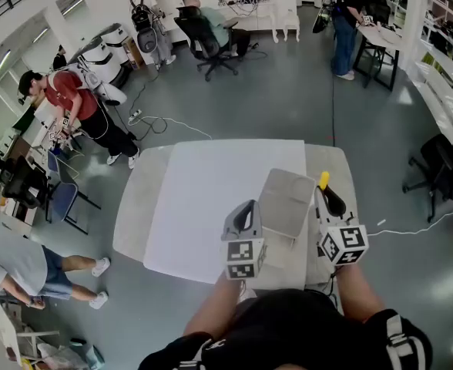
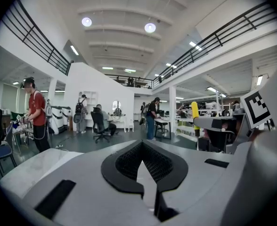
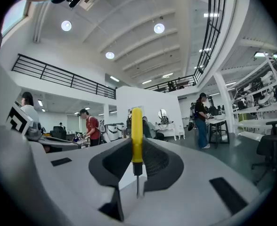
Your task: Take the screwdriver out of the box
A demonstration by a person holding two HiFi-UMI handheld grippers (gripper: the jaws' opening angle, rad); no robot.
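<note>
My right gripper is shut on a screwdriver with a yellow handle. It holds the tool upright above the table's right side, just right of the grey box. In the right gripper view the yellow handle stands up between the jaws, and the thin metal shaft runs down into them. My left gripper hovers at the box's near left corner. Its jaws are shut with nothing between them. The screwdriver also shows in the left gripper view, at the right.
The box rests on a pale table covered by a white sheet. A cable lies on the floor at right. People stand and sit at desks beyond; an office chair is at far right.
</note>
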